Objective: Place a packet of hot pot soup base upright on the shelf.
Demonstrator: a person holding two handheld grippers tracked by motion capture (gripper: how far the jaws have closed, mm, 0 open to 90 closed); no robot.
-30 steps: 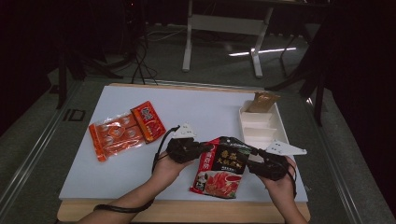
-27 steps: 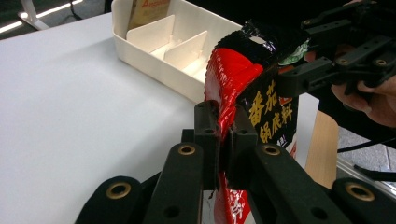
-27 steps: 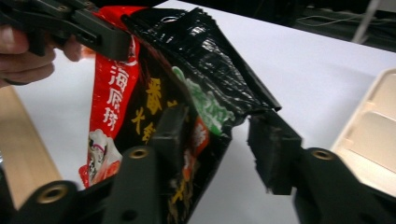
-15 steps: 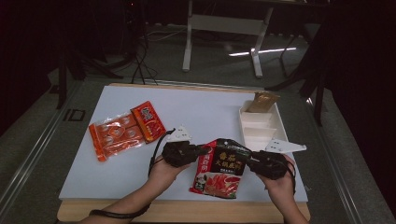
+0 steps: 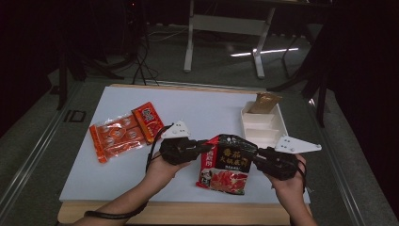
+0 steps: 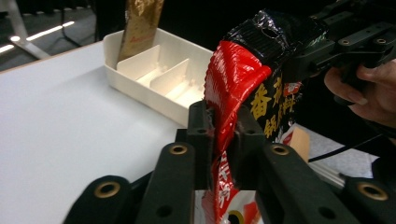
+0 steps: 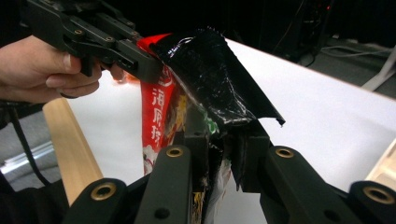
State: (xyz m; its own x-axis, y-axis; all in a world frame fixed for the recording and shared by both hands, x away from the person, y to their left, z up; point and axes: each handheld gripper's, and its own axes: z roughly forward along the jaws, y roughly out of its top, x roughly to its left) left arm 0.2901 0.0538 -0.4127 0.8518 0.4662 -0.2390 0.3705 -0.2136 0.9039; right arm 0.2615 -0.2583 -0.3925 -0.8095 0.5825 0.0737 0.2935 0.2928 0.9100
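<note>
**Both grippers pinch one red sauce packet**

White table (image 5: 202, 113) under everything. Divided tray (image 5: 263, 129) beyond the jaws, w/ brown sachet (image 5: 265, 102) leaning in its far compartment. Orange packets (image 5: 126, 133) lie off to the left gripper's outer side. Red-black packet (image 5: 228, 162) hangs between the two grippers. Left gripper (image 5: 205, 147): jaws nearly closed, clamped on packet's left edge, having just eased slightly. Right gripper (image 5: 258, 158): jaws have just been closing, nearly shut, pinching packet's black top right corner.

Three sauce packets (image 5: 228, 162), one orange pack (image 5: 123, 134), one tray (image 5: 263, 127).
</note>
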